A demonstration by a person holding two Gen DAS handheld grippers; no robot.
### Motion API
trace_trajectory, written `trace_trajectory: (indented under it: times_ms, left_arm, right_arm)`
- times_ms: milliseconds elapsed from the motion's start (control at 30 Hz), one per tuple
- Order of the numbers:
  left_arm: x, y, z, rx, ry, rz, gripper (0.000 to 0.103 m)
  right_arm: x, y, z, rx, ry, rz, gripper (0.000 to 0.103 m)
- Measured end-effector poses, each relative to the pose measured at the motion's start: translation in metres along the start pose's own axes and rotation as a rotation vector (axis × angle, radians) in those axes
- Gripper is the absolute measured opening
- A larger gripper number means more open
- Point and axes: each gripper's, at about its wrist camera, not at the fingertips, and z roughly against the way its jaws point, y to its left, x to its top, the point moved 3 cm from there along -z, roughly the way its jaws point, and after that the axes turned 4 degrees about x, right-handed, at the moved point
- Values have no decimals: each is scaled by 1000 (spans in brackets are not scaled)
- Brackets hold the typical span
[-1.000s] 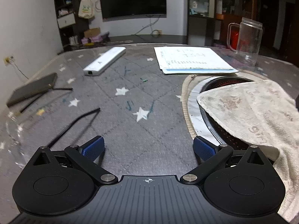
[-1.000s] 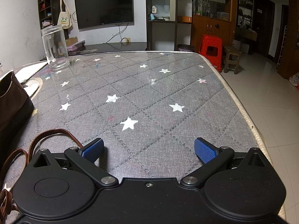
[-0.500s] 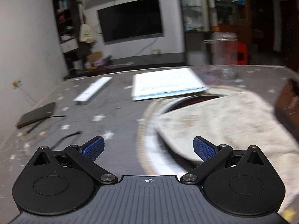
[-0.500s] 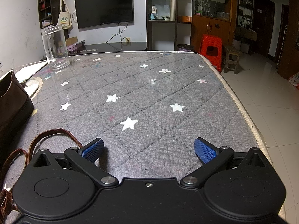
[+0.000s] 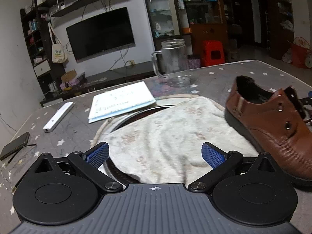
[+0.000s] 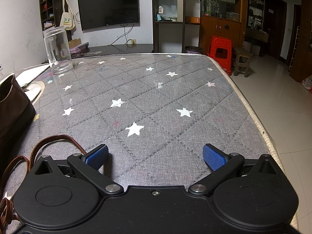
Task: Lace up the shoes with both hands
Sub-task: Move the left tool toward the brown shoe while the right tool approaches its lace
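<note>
The brown leather shoe (image 5: 273,124) sits on the right of the left wrist view, its heel opening toward the far side and its toe toward the near right, with bare eyelets showing along its side; in the right wrist view only a dark slice of it shows at the left edge. A brown lace (image 6: 52,142) lies loose on the grey star-patterned table cover (image 6: 156,97), looping from the near left corner of the right wrist view up to just beside the left blue pad of the right gripper (image 6: 155,157); whether pad and lace touch cannot be told. The right gripper's fingers are spread wide with nothing between them, over bare cover. The left gripper (image 5: 155,155) is likewise spread wide and empty, poised above a crumpled off-white cloth (image 5: 165,132) that is draped over a round dark-rimmed fixture, just left of the shoe. Farther off lie a stack of white papers (image 5: 120,101), a clear glass mug (image 5: 173,62) beyond them, a white remote-like bar (image 5: 58,117) to the left, and a dark phone (image 5: 14,145) at the left edge.
</note>
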Motion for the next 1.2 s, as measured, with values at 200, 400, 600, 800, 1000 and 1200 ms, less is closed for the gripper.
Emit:
trace_trajectory:
  times_ms: [200,400,600,800,1000,1200]
  left_arm:
    - [3,-11,3,-20,27,32,102]
    - [11,-21,4,-31,16,48,102]
    - [19,-32,7,-70,3,43,102]
    - [22,-42,13,-89,-17,1,102]
    - [21,-48,11,-93,-6,-18,102]
    - [18,-51,10,-102,2,-31,102]
  right_arm:
    - [0,1,4,18,-4,-18,103]
    - [3,-5,18,73,-26,-40,103]
    - [11,3,36,140,-29,15,103]
    - [23,25,56,233,-19,116,103]
    - [27,49,65,275,11,251,95]
    - [27,72,58,337,49,315,68]
